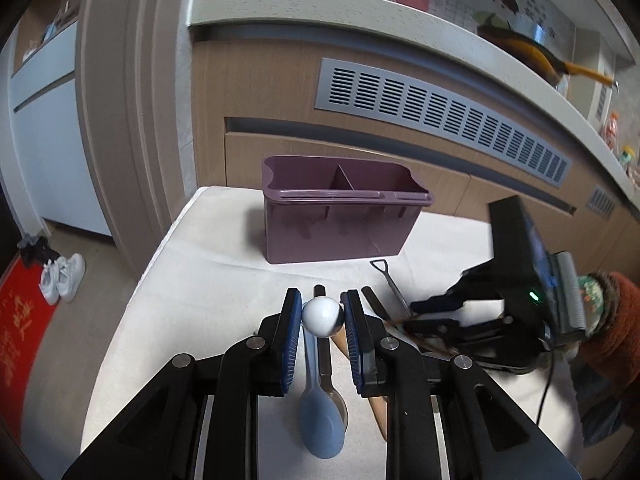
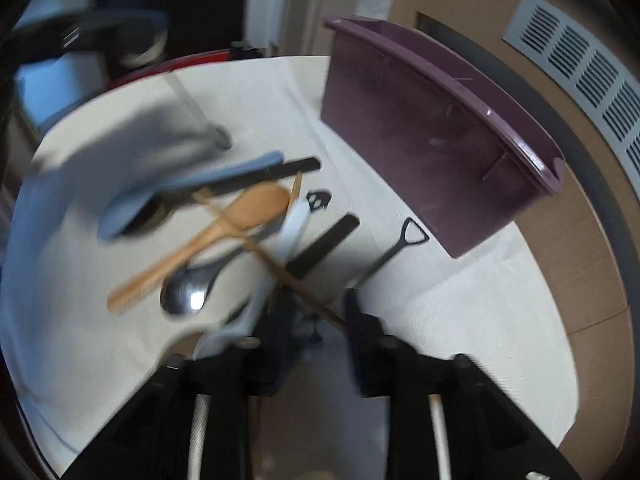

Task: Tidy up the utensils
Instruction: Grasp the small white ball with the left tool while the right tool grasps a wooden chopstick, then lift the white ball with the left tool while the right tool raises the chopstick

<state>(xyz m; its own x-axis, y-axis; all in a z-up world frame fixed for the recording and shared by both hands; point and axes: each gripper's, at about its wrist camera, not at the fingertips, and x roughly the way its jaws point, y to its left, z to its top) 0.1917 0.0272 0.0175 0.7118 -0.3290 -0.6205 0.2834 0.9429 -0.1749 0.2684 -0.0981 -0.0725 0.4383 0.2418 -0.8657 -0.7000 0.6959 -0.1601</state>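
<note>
A purple two-compartment utensil holder (image 1: 340,216) stands at the far side of the white table; it also shows in the right wrist view (image 2: 436,132). My left gripper (image 1: 322,316) is open, its pads on either side of the white end of a blue spoon (image 1: 320,408) that lies on the table over a metal spoon. My right gripper (image 2: 316,320) is open, low over a pile of utensils: a wooden spoon (image 2: 224,224), a metal spoon (image 2: 192,284), a blue spoon (image 2: 192,188), black-handled pieces and thin wooden chopsticks (image 2: 280,264). The right wrist view is blurred.
The white cloth-covered table (image 1: 208,280) has its left edge close by, with floor, white shoes (image 1: 64,276) and a red mat beyond. Wooden cabinets with a grey vent (image 1: 440,116) stand behind the holder. A black shovel-handled utensil (image 2: 392,252) lies near the holder.
</note>
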